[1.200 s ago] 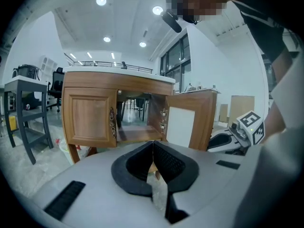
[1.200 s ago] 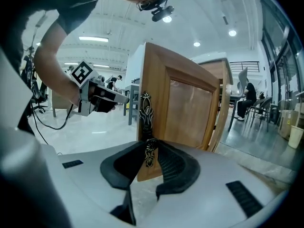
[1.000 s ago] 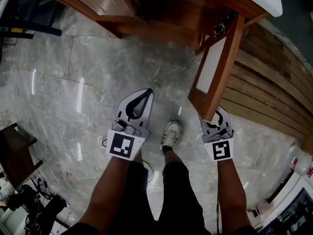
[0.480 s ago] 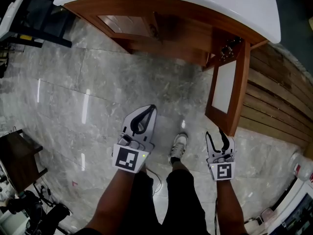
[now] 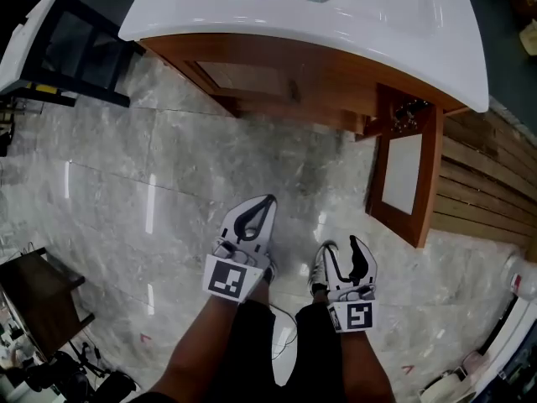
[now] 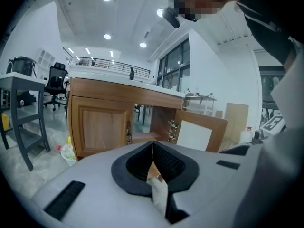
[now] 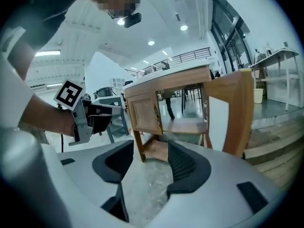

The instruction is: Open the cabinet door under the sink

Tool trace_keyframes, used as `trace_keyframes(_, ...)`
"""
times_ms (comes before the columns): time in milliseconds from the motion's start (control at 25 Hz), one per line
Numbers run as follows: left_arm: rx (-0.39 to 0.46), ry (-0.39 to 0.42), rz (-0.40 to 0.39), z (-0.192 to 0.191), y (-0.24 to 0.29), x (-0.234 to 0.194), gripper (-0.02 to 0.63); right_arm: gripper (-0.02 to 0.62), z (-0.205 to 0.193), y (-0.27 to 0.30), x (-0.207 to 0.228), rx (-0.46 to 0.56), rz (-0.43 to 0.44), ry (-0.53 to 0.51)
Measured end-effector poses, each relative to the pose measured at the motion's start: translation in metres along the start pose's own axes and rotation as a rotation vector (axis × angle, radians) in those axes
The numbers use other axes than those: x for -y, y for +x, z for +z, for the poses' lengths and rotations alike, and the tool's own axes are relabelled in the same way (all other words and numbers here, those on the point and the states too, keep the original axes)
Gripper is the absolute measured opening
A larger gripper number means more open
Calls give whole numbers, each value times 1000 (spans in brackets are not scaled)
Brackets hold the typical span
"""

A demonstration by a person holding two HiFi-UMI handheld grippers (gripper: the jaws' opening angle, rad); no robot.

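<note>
Cabinet door (image 5: 407,179): the right-hand one under the white sink top (image 5: 377,32), swung out on its hinges and edge-on toward the person, pale inner panel showing. The left door (image 5: 243,75) is closed. In the open half of the cabinet (image 7: 164,110) a wooden shelf (image 7: 185,126) shows; I cannot make out any contents.

Right gripper (image 5: 340,246): jaws moderately apart, having just been opening; only floor shows between them. It touches nothing and hangs low, short of the open door.

Left gripper (image 5: 268,200): jaw tips pressed together, gripping nothing, pointed at the cabinet and well apart from it.

Surroundings: grey marble floor (image 5: 168,166), wooden slats (image 5: 487,200) right of the door, a dark small table (image 5: 33,284) at far left. The person's shoe (image 5: 317,267) sits just beside the right gripper.
</note>
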State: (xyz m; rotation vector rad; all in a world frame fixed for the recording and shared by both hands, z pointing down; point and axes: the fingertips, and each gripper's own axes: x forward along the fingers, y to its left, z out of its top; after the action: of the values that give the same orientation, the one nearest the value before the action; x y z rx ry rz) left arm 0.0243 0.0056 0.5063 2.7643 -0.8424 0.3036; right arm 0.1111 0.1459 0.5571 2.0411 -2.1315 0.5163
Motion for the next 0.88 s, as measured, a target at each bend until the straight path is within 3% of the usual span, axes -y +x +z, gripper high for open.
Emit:
trace_keyframes(480,39,4,-47,18,-1,-71,23,304,67,115,-21,129,40,-87)
trace_keyframes(880,49,-8,-80,34,24,-112,23,394,95,210,-24,152,101,-6)
